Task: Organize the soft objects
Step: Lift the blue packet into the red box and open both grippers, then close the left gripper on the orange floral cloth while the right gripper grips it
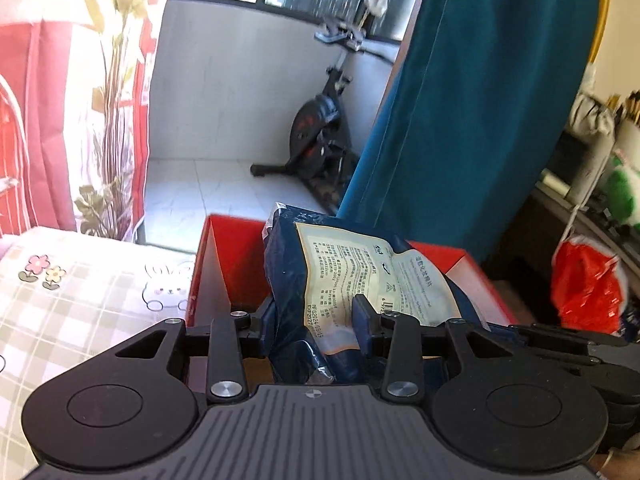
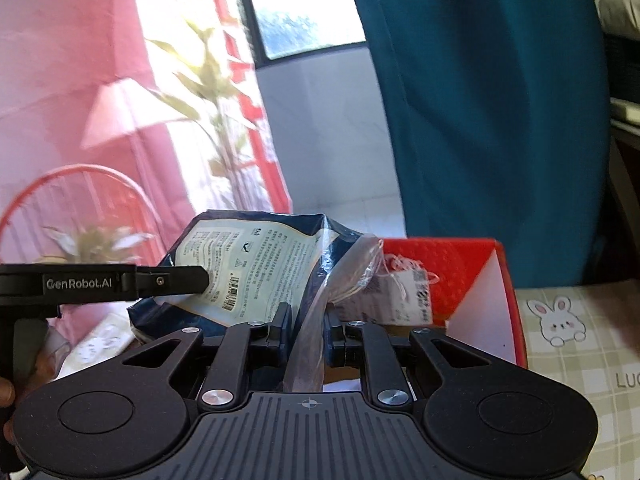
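We are holding a dark blue plastic package [image 1: 320,280] with a pale printed label above a red cardboard box [image 1: 224,264], and we are using that box as our landmark. The left gripper [image 1: 316,320] is clamping the package's lower part between its two black fingers, while the right gripper [image 2: 306,332] is pinching the clear plastic edge of the same package [image 2: 256,264] with its jaws nearly together. The red cardboard box [image 2: 480,280] is sitting open on a checked bedspread [image 1: 72,300] printed with flowers and rabbits; a tagged, wrapped item [image 2: 400,292] is lying inside it. To the left of the box, a red and white curtain [image 1: 48,120] with a leaf pattern is hanging. Behind the box, a teal curtain [image 1: 480,100] is hanging, and beyond it an exercise bike [image 1: 320,128] is standing on pale floor tiles under a window. Right of the box, a red plastic bag [image 1: 584,280] is resting near cluttered shelves.
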